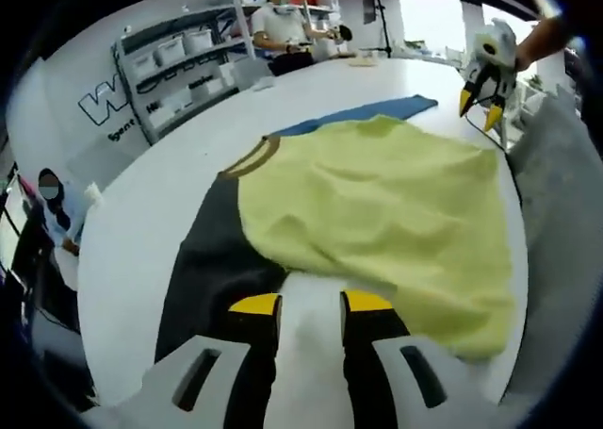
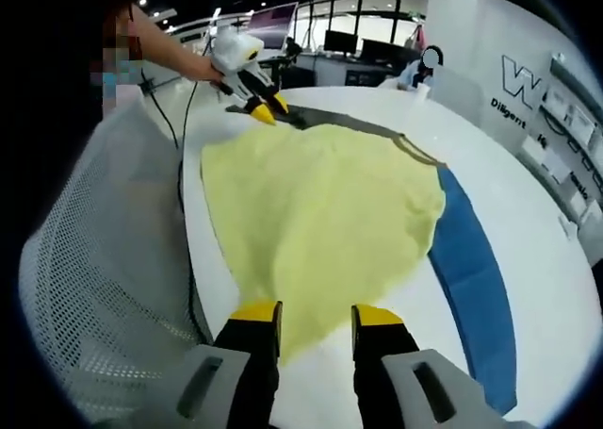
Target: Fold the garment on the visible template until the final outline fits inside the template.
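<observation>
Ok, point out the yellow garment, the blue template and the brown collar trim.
Yellow garment (image 2: 320,222), right gripper view, middle of the spread cloth.
Blue template (image 2: 476,288), right gripper view, bare strip beside the garment.
Brown collar trim (image 1: 252,157), left gripper view, on the curved band.

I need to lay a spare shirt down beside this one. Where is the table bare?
Bare white table runs along the dark template edge toward the shelves, and beyond the blue template toward the lettered wall. The yellow garment covers the middle; the mesh chair side is tight.
</observation>
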A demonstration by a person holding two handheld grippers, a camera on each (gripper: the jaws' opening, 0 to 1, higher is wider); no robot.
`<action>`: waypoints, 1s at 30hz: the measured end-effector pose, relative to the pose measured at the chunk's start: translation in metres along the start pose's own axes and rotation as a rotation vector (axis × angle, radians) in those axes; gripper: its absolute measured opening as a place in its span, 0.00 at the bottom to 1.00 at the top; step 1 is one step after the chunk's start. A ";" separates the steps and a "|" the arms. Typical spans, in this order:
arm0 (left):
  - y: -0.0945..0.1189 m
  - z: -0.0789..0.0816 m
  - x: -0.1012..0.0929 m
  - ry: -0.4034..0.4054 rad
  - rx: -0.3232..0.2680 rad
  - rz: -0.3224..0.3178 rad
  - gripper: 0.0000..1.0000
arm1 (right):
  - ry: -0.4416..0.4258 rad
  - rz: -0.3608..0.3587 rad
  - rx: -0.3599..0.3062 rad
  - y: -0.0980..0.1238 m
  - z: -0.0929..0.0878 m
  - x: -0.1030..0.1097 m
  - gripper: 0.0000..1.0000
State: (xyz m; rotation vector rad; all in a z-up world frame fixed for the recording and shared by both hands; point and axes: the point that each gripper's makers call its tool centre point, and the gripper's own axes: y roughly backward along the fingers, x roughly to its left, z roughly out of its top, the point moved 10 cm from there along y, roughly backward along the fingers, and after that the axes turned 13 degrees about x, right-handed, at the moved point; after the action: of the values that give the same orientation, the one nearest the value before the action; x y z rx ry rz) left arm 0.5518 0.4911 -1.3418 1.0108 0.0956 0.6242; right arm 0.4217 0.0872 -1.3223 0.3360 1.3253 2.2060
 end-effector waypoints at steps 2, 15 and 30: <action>-0.003 0.001 0.004 -0.005 0.005 0.008 0.32 | -0.007 0.000 -0.008 0.000 0.002 0.000 0.27; -0.025 0.006 0.025 -0.075 0.057 0.073 0.31 | -0.009 -0.001 -0.012 -0.001 0.002 0.002 0.27; -0.038 0.011 0.035 -0.143 0.109 0.108 0.22 | -0.045 -0.010 -0.036 0.003 0.000 0.002 0.34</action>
State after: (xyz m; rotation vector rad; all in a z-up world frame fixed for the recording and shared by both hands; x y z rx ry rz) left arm 0.6011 0.4875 -1.3596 1.1688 -0.0523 0.6483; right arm 0.4197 0.0872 -1.3196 0.3625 1.2591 2.1991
